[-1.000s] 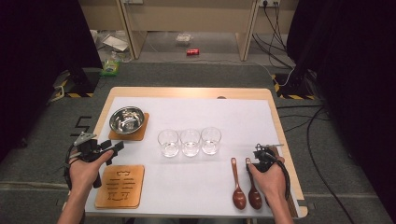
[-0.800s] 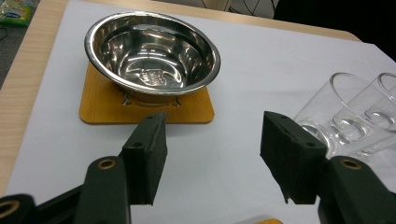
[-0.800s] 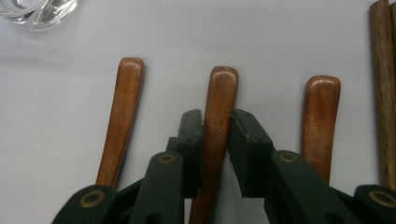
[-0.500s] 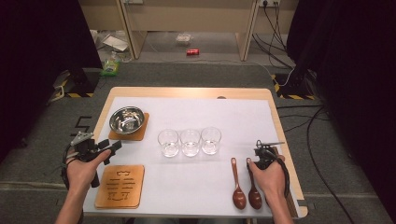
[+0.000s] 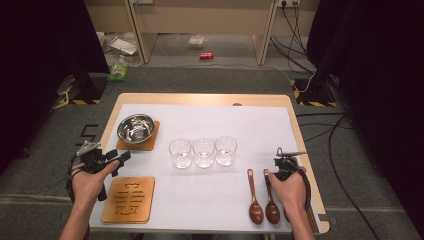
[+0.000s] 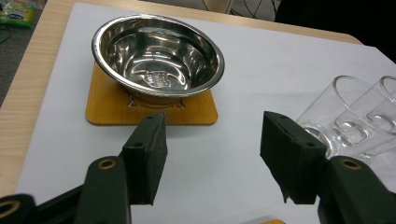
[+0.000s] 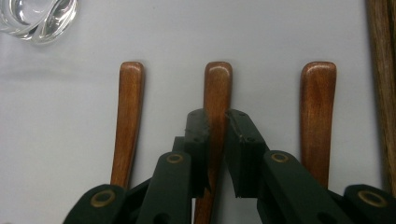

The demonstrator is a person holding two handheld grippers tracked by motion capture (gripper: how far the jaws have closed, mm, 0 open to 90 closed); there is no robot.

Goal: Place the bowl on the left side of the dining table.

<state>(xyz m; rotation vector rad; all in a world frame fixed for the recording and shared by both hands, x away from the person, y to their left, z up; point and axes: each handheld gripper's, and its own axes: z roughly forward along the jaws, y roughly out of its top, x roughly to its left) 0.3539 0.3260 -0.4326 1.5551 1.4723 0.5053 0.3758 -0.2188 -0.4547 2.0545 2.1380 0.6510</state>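
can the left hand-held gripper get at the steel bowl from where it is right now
Probably yes. The left hand-held gripper has its jaws open and aimed at the steel bowl on its wooden coaster; bare white mat lies between, and the glasses stand off to one side.

My black jaws; reddish-brown wooden spoons (image 7: 218, 93); shiny silver bowl (image 6: 158, 55) on orange-tan coaster (image 6: 107, 105); clear glasses (image 5: 203, 152); white table cover (image 5: 260, 125).

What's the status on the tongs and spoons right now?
Right tongs have just been closing, clamped on middle spoon's handle. Left tongs open, empty, facing steel bowl. Neighbour spoons close either side.
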